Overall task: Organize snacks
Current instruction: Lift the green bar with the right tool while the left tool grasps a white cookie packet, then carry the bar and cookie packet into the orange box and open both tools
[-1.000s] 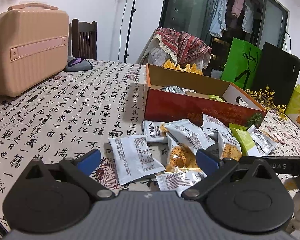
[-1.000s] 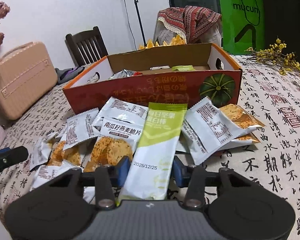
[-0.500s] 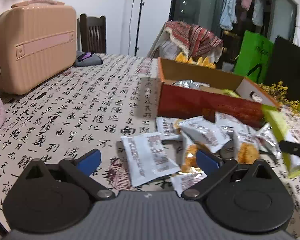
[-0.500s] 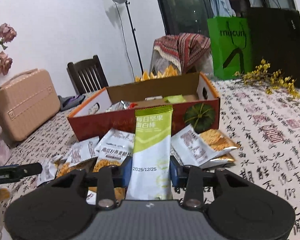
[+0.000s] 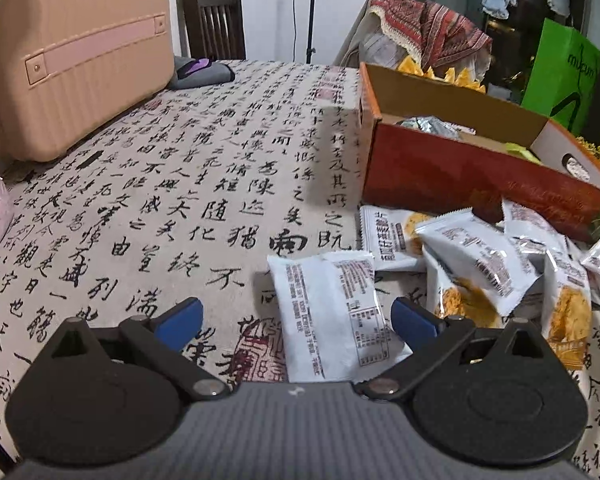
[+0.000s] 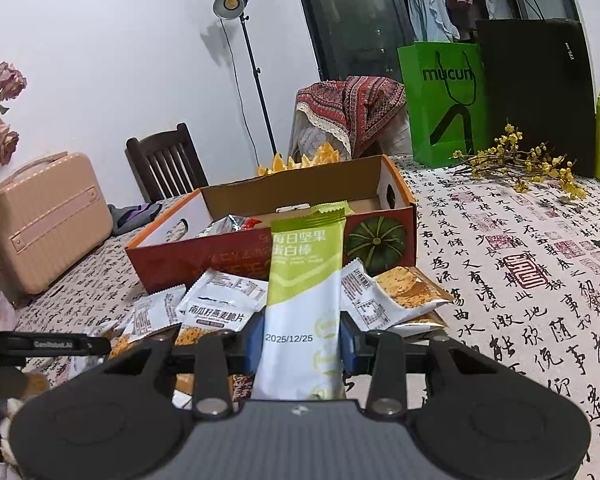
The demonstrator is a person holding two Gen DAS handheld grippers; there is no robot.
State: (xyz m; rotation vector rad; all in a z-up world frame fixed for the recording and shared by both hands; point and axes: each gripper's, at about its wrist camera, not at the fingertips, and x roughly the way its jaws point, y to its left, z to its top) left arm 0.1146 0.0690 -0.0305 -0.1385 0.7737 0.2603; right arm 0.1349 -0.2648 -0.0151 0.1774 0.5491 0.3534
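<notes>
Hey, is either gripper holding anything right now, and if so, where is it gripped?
The right gripper pinches the green and white snack bar across its lower white half. The left gripper is open and holds nothing.

1. A pink hard case [image 5: 72, 56] stands on the desk [image 5: 204, 184], which is covered by a calligraphy-print cloth.
2. A dark wooden chair [image 6: 164, 162] sits behind it.
3. A green paper bag [image 6: 444, 100] stands beside a black bag [image 6: 540, 92].
4. Yellow flower sprigs [image 6: 520, 162] lie near the bags.
5. A lamp on a stand [image 6: 230, 2] is lit.
</notes>
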